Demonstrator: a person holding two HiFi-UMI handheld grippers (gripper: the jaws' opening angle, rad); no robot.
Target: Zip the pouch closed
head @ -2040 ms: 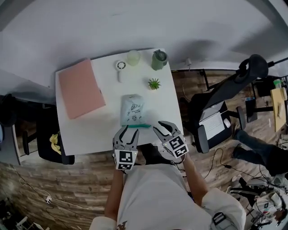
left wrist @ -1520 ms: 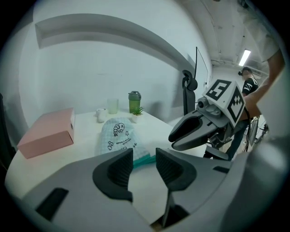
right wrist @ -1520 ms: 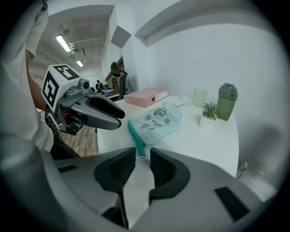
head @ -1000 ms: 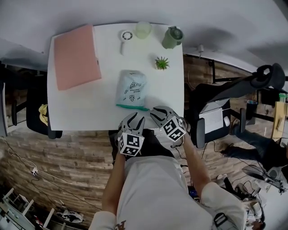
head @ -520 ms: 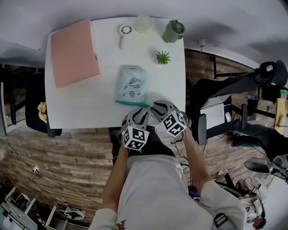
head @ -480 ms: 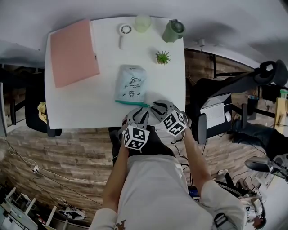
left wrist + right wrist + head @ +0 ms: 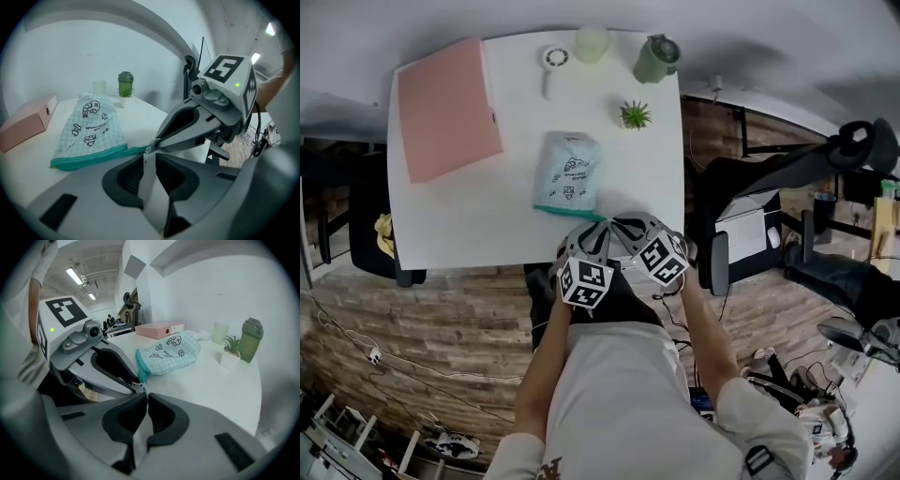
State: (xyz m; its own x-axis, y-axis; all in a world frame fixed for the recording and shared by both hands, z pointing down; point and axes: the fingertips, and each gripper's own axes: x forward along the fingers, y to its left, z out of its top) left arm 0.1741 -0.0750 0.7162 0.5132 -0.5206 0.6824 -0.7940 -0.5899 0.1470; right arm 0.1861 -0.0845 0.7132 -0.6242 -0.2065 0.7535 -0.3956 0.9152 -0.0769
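- Right gripper — clenched shut, tips at the pull; a grip on it is unconfirmed.
- Left gripper — jaws closing beside it, gap still showing, likely to anchor the zip.
- Pouch lies flat on the table, zip edge nearest for reach.

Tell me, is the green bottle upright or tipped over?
Upright: the green bottle stands on its base, lid uppermost, beside the potted plant.
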